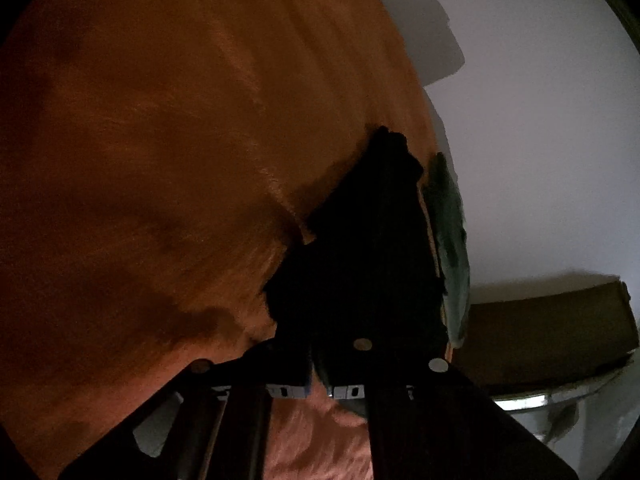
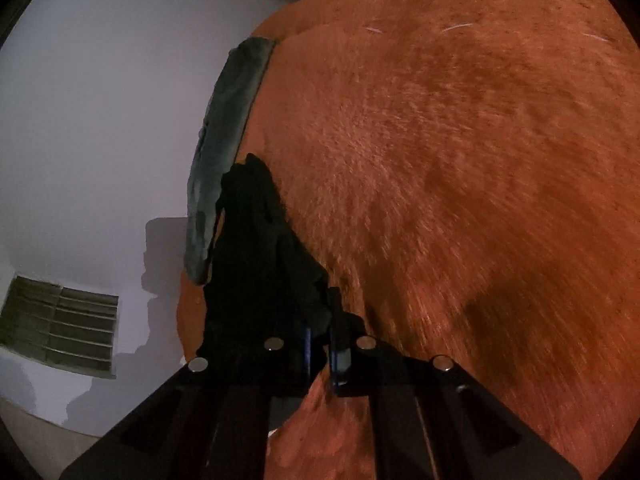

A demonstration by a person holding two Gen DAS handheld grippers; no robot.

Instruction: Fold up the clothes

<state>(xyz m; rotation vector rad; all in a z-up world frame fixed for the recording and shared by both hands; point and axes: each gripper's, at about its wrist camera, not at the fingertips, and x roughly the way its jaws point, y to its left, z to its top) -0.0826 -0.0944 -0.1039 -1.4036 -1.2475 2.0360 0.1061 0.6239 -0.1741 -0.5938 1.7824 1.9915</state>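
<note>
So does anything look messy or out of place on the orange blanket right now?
Yes. The black garment sits bunched in a rumpled heap at the edge of the orange blanket rather than spread flat, beside a grey-green cloth along that edge. No spill or damage shows.

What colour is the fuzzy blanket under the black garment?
The fuzzy blanket is orange-brown; the right wrist view shows it best.

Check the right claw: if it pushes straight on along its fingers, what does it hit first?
Most likely the black garment bunched right at the right claw, with the orange fuzzy blanket under and beyond it. Depth is unclear in the fisheye view.
</note>
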